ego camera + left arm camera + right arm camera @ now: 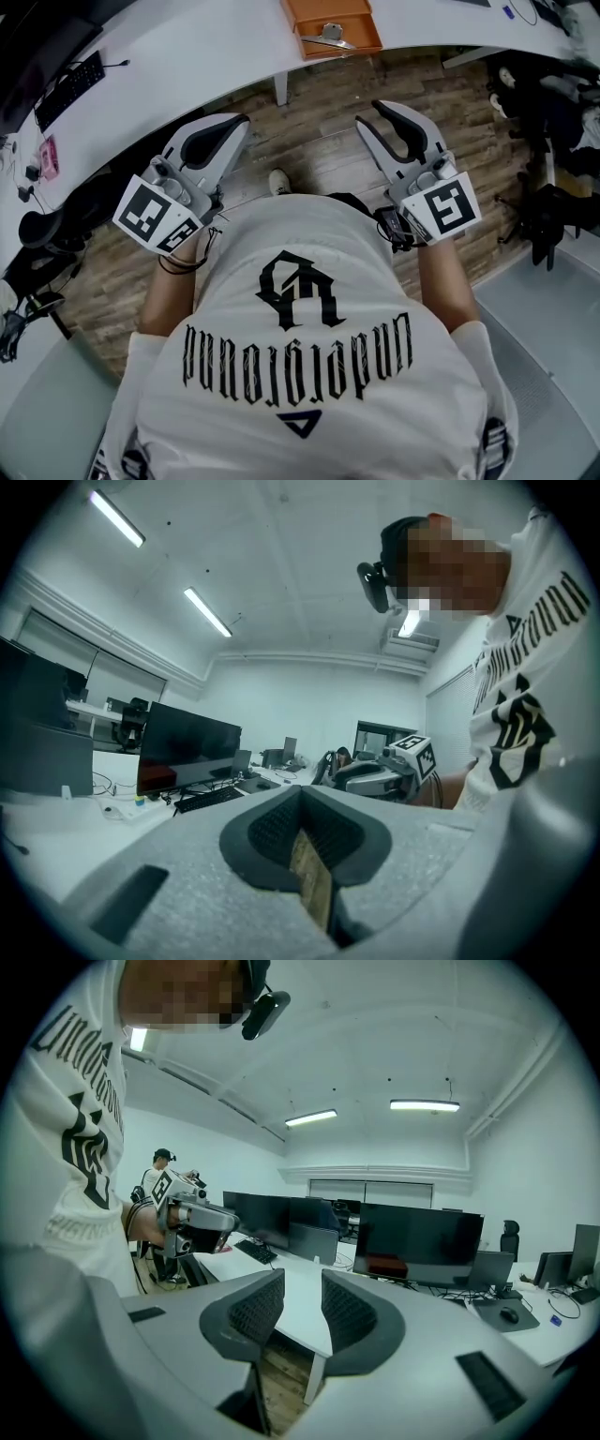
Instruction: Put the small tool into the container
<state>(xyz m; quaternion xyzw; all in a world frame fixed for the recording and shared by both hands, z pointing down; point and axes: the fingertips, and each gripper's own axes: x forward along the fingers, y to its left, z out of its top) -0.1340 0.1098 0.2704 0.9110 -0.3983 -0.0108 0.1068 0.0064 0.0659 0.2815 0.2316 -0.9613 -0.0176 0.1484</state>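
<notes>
An orange container (333, 21) sits on the white desk (206, 47) at the far middle of the head view. A small silvery tool (329, 36) lies at its near end. Both grippers hang over the wooden floor on either side of my torso, well short of the desk. My left gripper (228, 129) is shut, its pads (281, 827) meeting at the tips with nothing held. My right gripper (382, 120) is open and empty, with a clear gap between its pads (251, 1309). Each gripper view shows the other: the right gripper (375, 775) and the left gripper (192, 1218).
A keyboard (70, 89) and cables lie on the desk at left. One desk leg (280, 89) stands ahead between the grippers. Dark gear (548, 211) stands at right. Monitors (422, 1241) line the desks, and another person (161, 1162) stands far off.
</notes>
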